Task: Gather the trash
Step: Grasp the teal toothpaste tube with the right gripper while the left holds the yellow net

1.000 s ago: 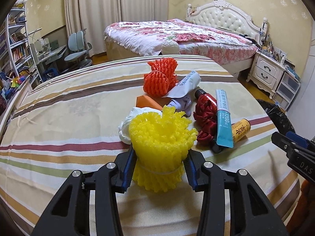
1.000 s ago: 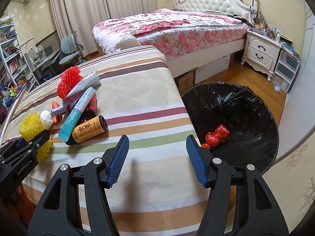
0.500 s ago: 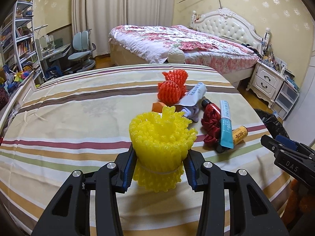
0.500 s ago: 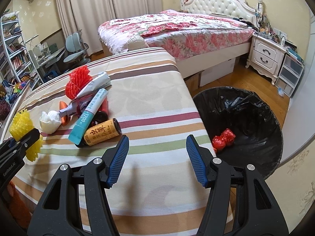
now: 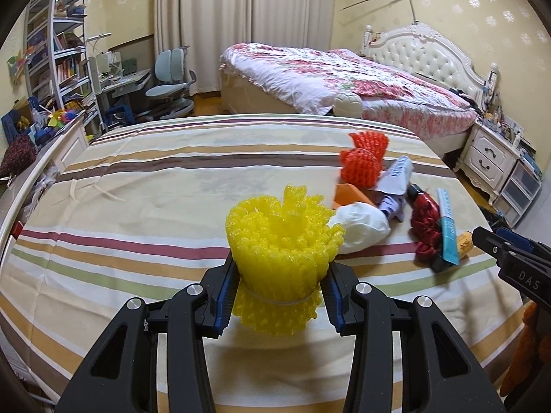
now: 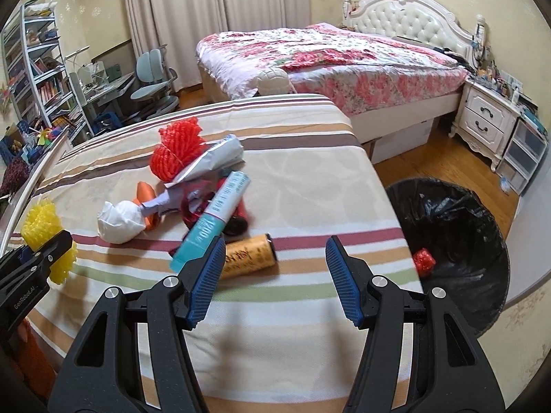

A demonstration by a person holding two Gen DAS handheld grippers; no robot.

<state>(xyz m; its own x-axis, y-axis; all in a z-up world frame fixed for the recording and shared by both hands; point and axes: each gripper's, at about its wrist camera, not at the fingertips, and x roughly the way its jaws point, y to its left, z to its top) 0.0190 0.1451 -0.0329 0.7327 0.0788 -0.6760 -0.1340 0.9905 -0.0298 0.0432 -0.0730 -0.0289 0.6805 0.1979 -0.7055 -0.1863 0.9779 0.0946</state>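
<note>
My left gripper (image 5: 279, 289) is shut on a yellow foam net (image 5: 280, 241) and holds it above the striped table (image 5: 137, 213); the net also shows in the right wrist view (image 6: 44, 227). My right gripper (image 6: 273, 275) is open and empty, just above the table beside a yellow-brown can (image 6: 248, 256). A trash pile lies on the table: an orange-red foam net (image 6: 175, 149), a white wad (image 6: 118, 220), a teal tube (image 6: 213, 220), red wrappers (image 5: 425, 223). A black-lined bin (image 6: 458, 247) stands on the floor to the right with a red wrapper (image 6: 424, 261) inside.
A bed (image 6: 327, 55) stands behind the table, a white nightstand (image 6: 487, 120) and plastic drawers (image 6: 523, 151) to the right. A desk, chair (image 5: 168, 82) and bookshelf (image 5: 51, 51) are at the far left. The table's right edge drops off next to the bin.
My left gripper has lifted the yellow foam net and drawn back left from the pile, uncovering the white wad. My right gripper has moved left over the table, toward the can.
</note>
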